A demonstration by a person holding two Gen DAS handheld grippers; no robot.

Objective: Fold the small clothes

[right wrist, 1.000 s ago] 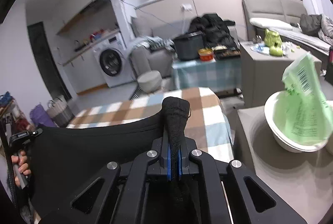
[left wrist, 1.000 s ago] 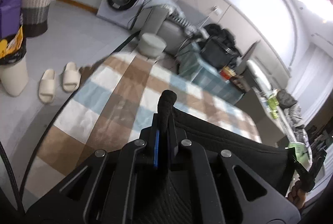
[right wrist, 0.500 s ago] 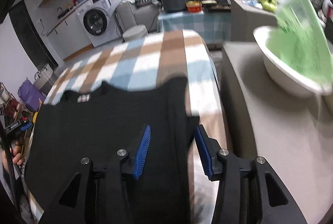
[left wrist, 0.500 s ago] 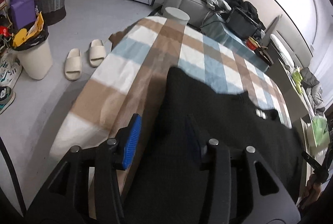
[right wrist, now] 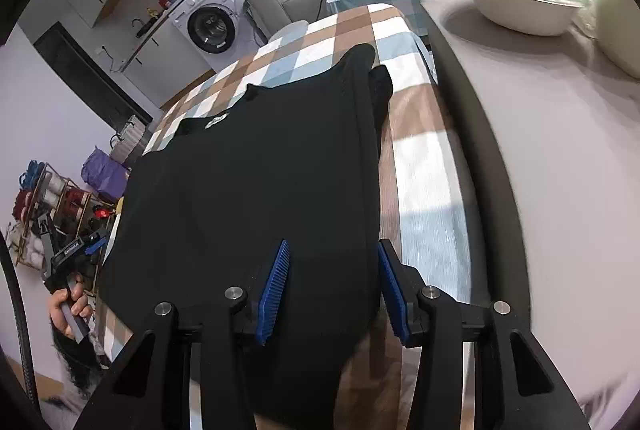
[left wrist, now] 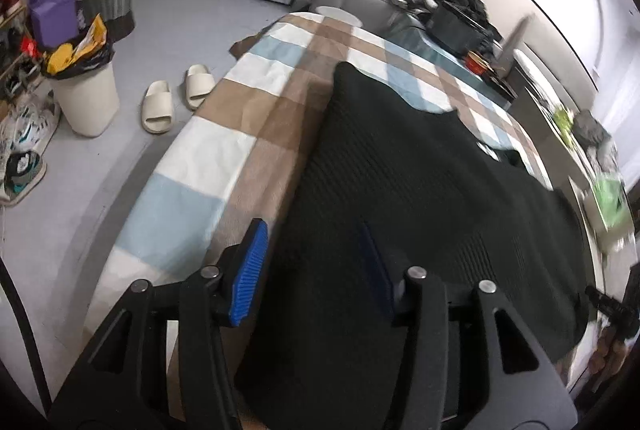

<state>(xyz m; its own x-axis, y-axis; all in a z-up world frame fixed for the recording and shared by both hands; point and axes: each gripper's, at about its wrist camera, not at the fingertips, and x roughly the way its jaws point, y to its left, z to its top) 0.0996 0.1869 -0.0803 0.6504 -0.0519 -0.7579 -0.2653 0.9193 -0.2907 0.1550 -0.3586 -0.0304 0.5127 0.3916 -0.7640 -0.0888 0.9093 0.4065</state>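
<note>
Black garment (right wrist: 256, 166) now flat on checked desk (left wrist: 224, 146); neck label unreadable; released by left claw (left wrist: 312, 270) (opening) and right claw (right wrist: 332, 290) (open).

right gripper (right wrist: 332, 290): jaws apart, hovering over the near edge of the black garment (right wrist: 256, 190), pads clear of it | garment spread flat on checked cloth (right wrist: 424, 166) | left gripper (right wrist: 80, 250) at far-left hem, hand (right wrist: 68, 306) gripping it | white bowl (right wrist: 520, 10) on grey counter (right wrist: 540, 150)
</note>
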